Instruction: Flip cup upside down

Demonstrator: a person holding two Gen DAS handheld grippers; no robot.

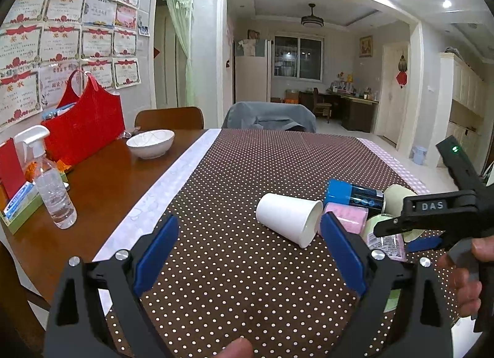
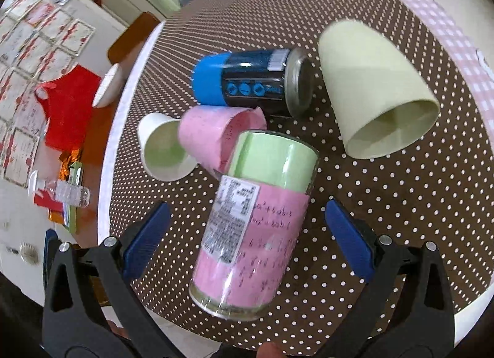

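Several cups lie on their sides on the brown dotted tablecloth [image 1: 234,265]. A white paper cup [image 1: 288,219] lies with its mouth toward the right; it also shows in the right wrist view [image 2: 163,148]. A pink cup [image 2: 216,139], a blue and black jar [image 2: 247,80], a pale green cup [image 2: 373,92] and a pink and green clear jar [image 2: 256,228] lie beside it. My left gripper [image 1: 247,259] is open, just short of the white cup. My right gripper [image 2: 247,231] is open, its jaws either side of the pink and green jar without touching it.
A white bowl [image 1: 150,142], a spray bottle [image 1: 52,191], a red bag [image 1: 85,129] and boxes stand on the bare wood at the left. A chair back [image 1: 169,117] is behind the table. The table's right edge [image 2: 469,58] runs close to the pale green cup.
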